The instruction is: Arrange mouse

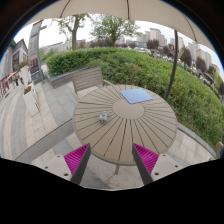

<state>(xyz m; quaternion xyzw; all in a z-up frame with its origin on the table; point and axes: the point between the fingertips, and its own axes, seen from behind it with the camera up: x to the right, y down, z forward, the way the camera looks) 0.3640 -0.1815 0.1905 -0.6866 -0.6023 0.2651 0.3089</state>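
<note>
**Fingers released above round table**

Fingers [78, 160], pink-padded, spread apart, nothing between them; gripper [112, 160] hovers over near rim of slatted table [140, 125]. Mouse [103, 117]: small pale item on tabletop, beyond fingers, left of centre. Blue pad [136, 96]: far side of tabletop, well apart from mouse. Bench [87, 79] behind table; hedge [150, 68] beyond.

You'll find no readable text, label, brand, number or sign anywhere here: the round slatted table [125, 120] carries no lettering, the blue pad [136, 96] lying on it shows no legible print, and the distant buildings [160, 42] bear no signage you can make out.
</note>
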